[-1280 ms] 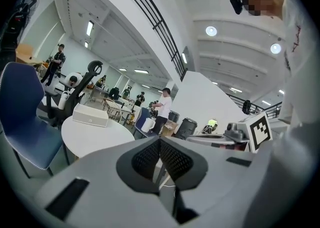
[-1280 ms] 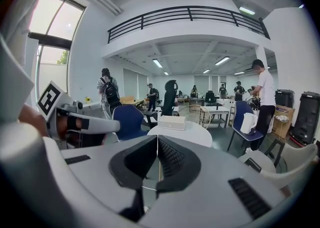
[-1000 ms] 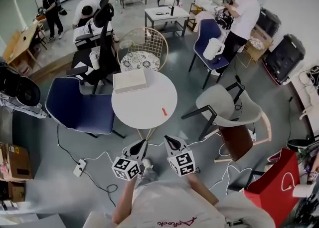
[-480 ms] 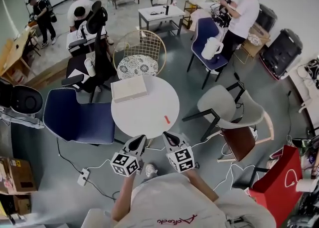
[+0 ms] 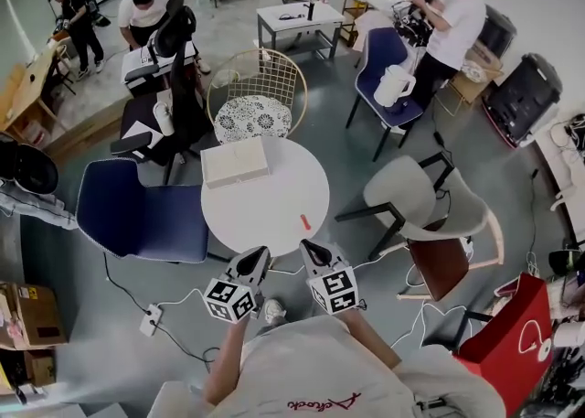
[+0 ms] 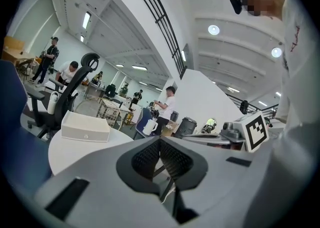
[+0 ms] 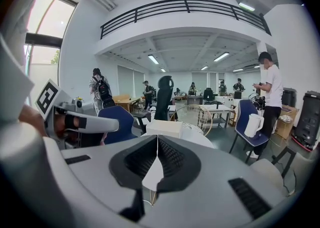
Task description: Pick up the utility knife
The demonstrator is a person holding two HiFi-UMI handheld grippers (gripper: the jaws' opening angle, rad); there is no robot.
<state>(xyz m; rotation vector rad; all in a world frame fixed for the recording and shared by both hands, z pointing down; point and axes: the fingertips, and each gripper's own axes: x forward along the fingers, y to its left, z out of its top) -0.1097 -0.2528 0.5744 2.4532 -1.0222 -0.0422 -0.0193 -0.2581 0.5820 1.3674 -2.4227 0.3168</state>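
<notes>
The utility knife (image 5: 304, 222), small and red, lies on the round white table (image 5: 274, 206) near its front right edge. A white box (image 5: 235, 162) rests on the table's far left part; the left gripper view shows this box (image 6: 85, 127) too. My left gripper (image 5: 260, 253) and right gripper (image 5: 309, 247) hover side by side at the table's near edge, both shut and empty. The right one is just in front of the knife, apart from it. The left gripper (image 6: 160, 141) and right gripper (image 7: 157, 137) show their jaws meeting at the tips. Neither gripper view shows the knife.
A blue chair (image 5: 137, 210) stands left of the table, a grey chair (image 5: 416, 197) to the right, and a wire chair (image 5: 256, 96) behind it. Cables and a power strip (image 5: 146, 320) lie on the floor near my feet. Several people stand further back.
The table and knife have drawn nearer as I stepped forward. Both grippers now sit at the table's near edge, still shut.
</notes>
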